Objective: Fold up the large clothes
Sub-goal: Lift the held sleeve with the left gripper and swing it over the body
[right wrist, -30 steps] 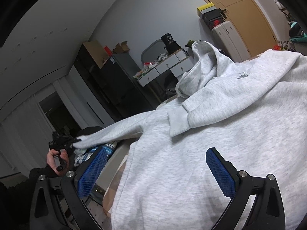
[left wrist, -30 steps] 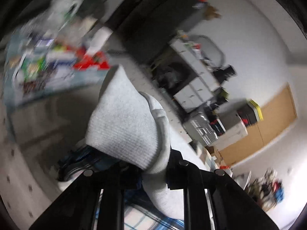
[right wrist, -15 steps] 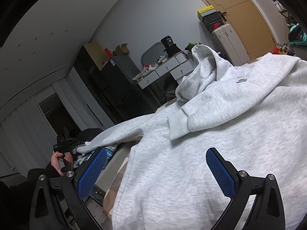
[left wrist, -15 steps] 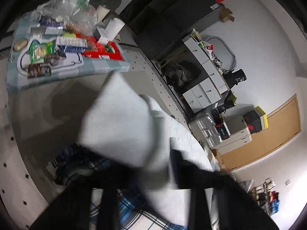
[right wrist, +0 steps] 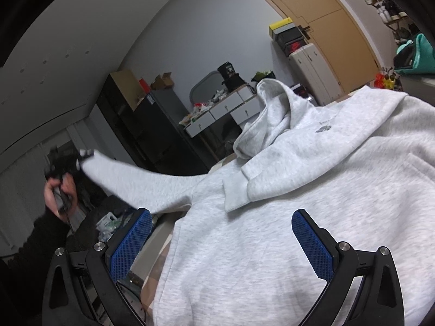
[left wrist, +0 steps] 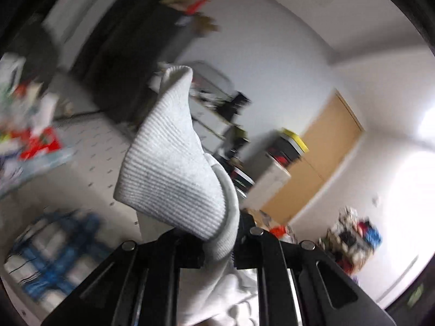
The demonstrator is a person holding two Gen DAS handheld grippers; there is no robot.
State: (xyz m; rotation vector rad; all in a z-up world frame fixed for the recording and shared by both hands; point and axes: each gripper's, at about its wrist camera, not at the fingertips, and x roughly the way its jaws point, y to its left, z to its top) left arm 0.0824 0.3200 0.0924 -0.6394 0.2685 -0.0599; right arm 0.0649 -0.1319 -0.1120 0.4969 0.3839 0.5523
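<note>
Landmark: the grey hoodie (right wrist: 312,203), spread front-up on the surface, hood (right wrist: 269,114) bunched at its far end.
Sleeve: one sleeve (right wrist: 141,179) runs out taut from the hoodie's body to the left in the right wrist view, off the surface edge, its long axis roughly crosswise to the body.
Left tongs (left wrist: 217,247): pressed together on the ribbed cuff (left wrist: 174,174) at the sleeve's end; the person's hand (right wrist: 58,193) holds them well out from the body.
Right tongs (right wrist: 223,241): spread wide, nothing between them, hanging just over the hoodie's lower body.
Nearer hand: the left alone has the sleeve; the right is nearer the body.
Coming move, as a judgement: the cuff likely has to travel along the sleeve's axis back over the body.
</note>
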